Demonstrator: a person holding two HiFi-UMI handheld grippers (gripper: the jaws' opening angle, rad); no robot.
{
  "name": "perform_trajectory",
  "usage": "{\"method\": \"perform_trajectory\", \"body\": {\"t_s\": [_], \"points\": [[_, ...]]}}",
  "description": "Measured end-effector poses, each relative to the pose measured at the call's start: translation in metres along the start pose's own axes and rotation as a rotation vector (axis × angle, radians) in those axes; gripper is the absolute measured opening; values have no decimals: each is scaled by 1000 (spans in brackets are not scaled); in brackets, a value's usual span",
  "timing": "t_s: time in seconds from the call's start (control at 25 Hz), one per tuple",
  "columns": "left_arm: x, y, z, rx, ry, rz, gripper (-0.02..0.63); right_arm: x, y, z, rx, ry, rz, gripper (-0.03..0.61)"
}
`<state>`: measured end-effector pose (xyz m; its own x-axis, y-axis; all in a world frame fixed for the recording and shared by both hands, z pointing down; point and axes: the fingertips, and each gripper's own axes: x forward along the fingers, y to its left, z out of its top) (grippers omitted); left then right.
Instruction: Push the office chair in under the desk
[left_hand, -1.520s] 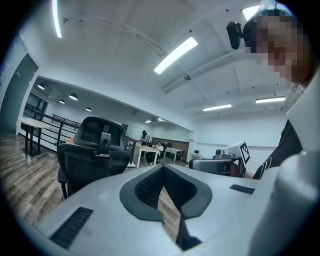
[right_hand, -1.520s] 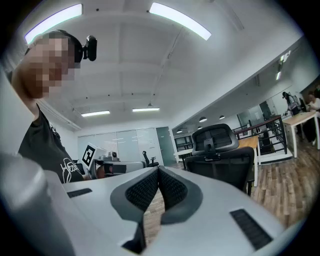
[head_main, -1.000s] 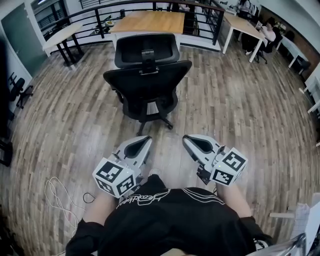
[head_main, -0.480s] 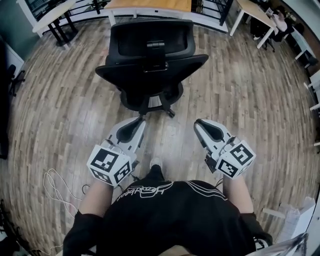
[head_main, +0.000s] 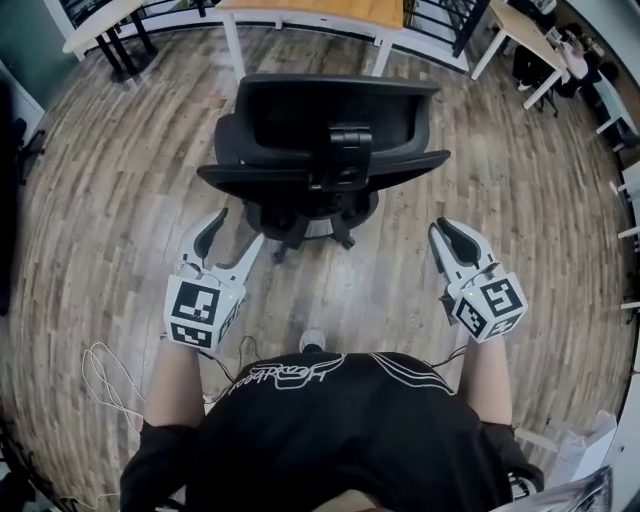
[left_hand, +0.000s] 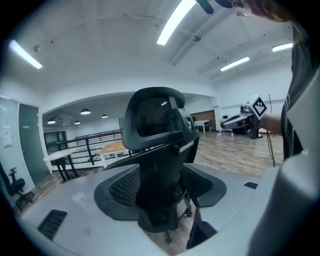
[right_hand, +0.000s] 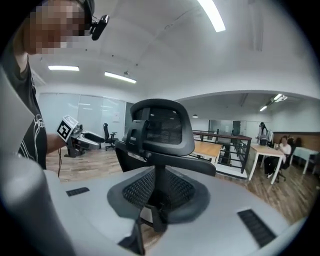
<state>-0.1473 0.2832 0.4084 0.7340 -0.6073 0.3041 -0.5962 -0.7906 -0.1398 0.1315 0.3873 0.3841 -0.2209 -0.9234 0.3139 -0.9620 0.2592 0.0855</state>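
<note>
The black office chair (head_main: 325, 150) stands in the middle of the wooden floor with its mesh back toward me. The wooden-topped desk (head_main: 310, 10) lies just beyond it at the top edge. My left gripper (head_main: 232, 235) is at the chair's left rear, apart from it; its jaws have just been opening and stand wide with nothing between them. In the left gripper view the chair (left_hand: 155, 150) fills the middle. My right gripper (head_main: 447, 232) is at the chair's right rear; its jaws have just been opening to a narrow gap, with nothing in it. The right gripper view looks at the chair (right_hand: 160, 145) too.
A white cable (head_main: 105, 375) lies looped on the floor at my left. More desks (head_main: 100, 20) and a black railing (head_main: 445, 20) stand behind the chair. A person (head_main: 570, 45) sits at a desk at the far right.
The chair has come much closer and larger in view. Both grippers moved forward and apart, to either side of the chair's rear. The left jaws went from shut to wide open.
</note>
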Motion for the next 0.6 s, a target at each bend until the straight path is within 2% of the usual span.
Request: {"method": "perform_trajectory", "body": {"t_s": [0.12,0.32,0.44,0.6], "points": [[9,23,-3,93,25,46,261,12,-15,0,-90,37,-43,132],[20,51,-3,243,62,99,284,32,-43,1,-305,124,-141,242],[31,64,-10,331,113,139,290,50,-62,1,-410,169,-178,258],[45,75,-18,423,200,173,290,75,-85,-8,-531,224,-185,263]]}}
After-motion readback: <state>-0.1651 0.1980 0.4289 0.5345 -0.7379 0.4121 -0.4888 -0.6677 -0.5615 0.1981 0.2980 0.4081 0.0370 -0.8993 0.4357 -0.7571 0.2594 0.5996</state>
